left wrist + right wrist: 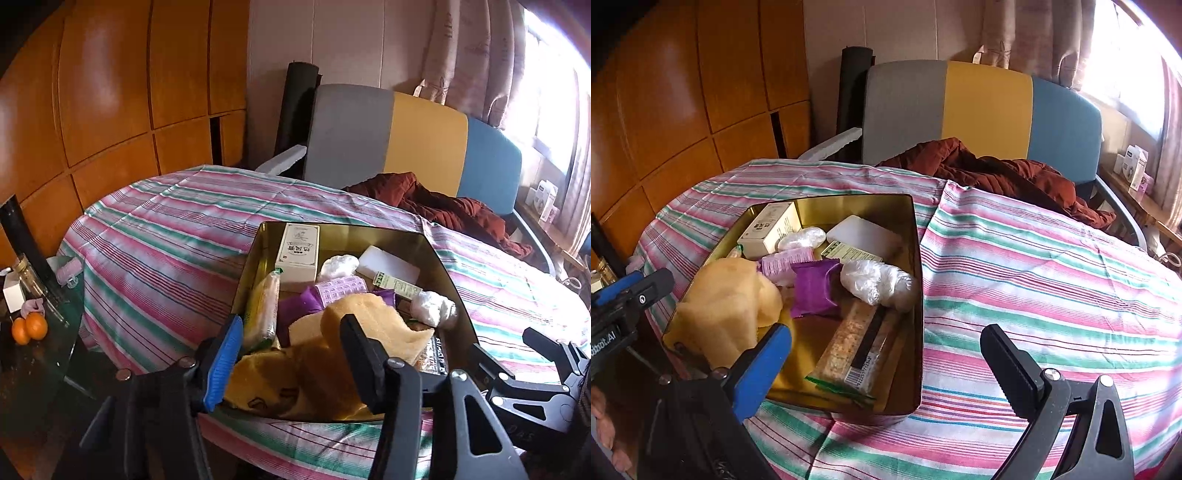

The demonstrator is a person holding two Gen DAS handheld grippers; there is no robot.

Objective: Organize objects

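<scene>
Glossy orange wood-panelled wall, grey, yellow and blue chair back, rust-brown quilt on its seat, patterned curtains, bright sunlit window, striped cloth-covered counter

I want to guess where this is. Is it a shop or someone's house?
Most likely someone's home, a living or dining room. A table under a striped cloth, a wall of wooden cabinets, a cushioned seat with a brown jacket on it, and curtains by a sunny window all point that way.

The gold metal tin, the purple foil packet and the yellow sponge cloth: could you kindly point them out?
gold metal tin (pixel 918 236): right wrist view, right wall.
purple foil packet (pixel 812 288): right wrist view, front face.
yellow sponge cloth (pixel 720 306): right wrist view, middle.
</scene>
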